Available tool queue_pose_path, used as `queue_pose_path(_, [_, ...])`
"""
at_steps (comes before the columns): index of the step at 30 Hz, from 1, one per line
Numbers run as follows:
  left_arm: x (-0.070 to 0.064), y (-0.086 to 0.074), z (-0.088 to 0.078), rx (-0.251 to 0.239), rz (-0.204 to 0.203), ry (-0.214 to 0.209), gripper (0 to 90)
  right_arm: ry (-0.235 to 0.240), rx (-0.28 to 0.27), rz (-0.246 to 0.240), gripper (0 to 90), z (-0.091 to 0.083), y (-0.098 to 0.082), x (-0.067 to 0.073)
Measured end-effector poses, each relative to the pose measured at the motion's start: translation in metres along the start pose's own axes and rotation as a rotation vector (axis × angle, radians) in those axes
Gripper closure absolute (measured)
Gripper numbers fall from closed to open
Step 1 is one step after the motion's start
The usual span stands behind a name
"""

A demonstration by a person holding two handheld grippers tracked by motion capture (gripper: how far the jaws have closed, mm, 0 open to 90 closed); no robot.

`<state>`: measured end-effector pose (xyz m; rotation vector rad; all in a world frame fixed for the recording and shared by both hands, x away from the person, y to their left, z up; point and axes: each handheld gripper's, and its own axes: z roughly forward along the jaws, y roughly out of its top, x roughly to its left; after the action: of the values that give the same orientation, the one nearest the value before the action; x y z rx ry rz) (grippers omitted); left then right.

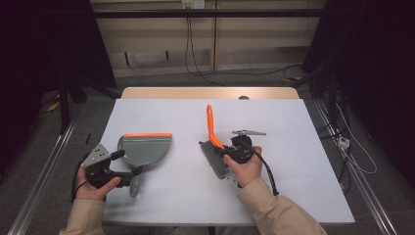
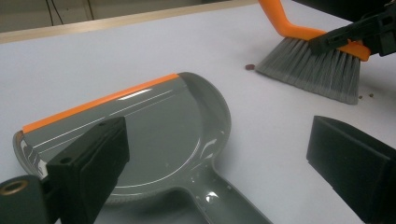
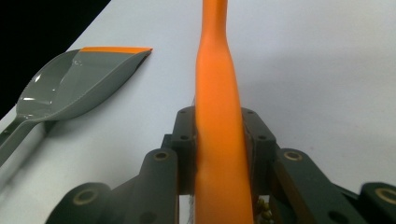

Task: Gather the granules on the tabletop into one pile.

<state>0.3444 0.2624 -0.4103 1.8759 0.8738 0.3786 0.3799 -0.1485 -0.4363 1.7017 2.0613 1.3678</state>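
Two light plastic bits: your right gripper [image 3: 219, 154] is clamped on the hand brush [image 1: 215, 147] handle, stiff and slick; left gripper [image 2: 233, 163] gapes over the dustpan [image 2: 154, 135] handle.

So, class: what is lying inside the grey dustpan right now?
The dustpan shows a bare, glossy grey floor up to its orange lip, with no crumbs on it. The left gripper's near finger covers one strip of the pan, so that patch cannot be checked.
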Motion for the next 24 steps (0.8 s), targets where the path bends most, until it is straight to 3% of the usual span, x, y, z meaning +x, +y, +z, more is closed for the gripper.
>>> queue_pose_path(9, [-0.001,0.000,0.001,0.001,0.003,0.002,5.6,-0.014,-0.005,0.000,71.4,-0.008,-0.001,-0.005])
queue_pose_path(16, [0.000,0.002,0.001,-0.004,0.000,0.001,5.6,0.047,-0.032,-0.014,71.5,-0.005,0.008,0.005])
queue_pose_path(20, [0.000,0.001,0.002,-0.004,-0.001,-0.001,5.6,0.076,-0.051,-0.011,71.5,0.009,0.022,0.018])
queue_pose_path(24, [0.002,0.001,0.001,-0.002,-0.001,0.002,5.6,0.076,-0.025,0.014,71.5,0.035,0.033,0.023])
